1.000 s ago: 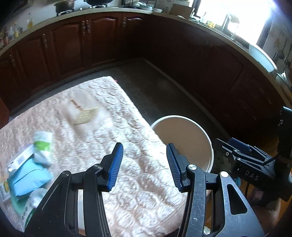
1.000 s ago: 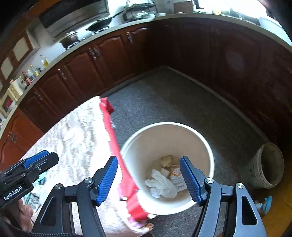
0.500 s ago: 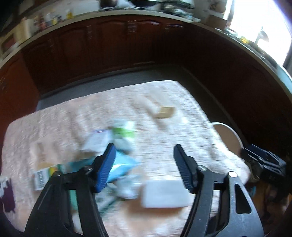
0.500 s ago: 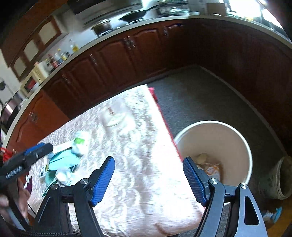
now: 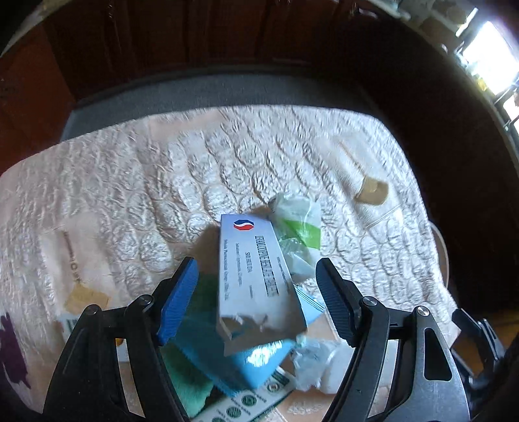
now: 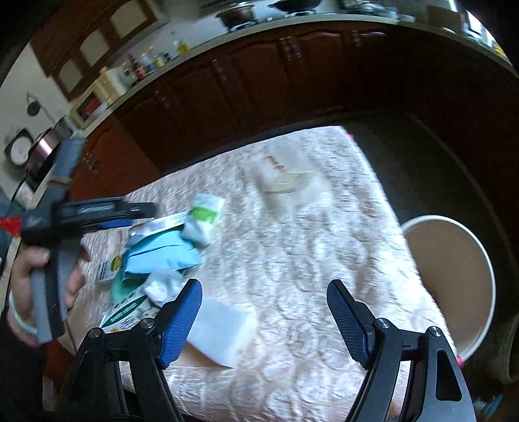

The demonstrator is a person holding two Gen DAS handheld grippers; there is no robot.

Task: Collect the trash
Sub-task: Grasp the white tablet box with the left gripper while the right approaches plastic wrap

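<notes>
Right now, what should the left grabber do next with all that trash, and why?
Probably lower the left gripper and close on the torn white box. Its open fingers already straddle that box, which lies on top of the trash pile, and nothing is held yet. The bucket waits beside the table.

A curved run of dark reddish-brown wooden cabinets [image 6: 259,74] under a pale countertop [image 6: 201,45] rings the room. Pots sit on a stove [image 6: 240,14], with bottles [image 6: 146,61] further along the countertop. The floor is grey speckled stone [image 6: 421,155]. Bright daylight pours through a window [image 5: 489,61]. A quilted cream cloth covers the table [image 6: 308,233].
</notes>
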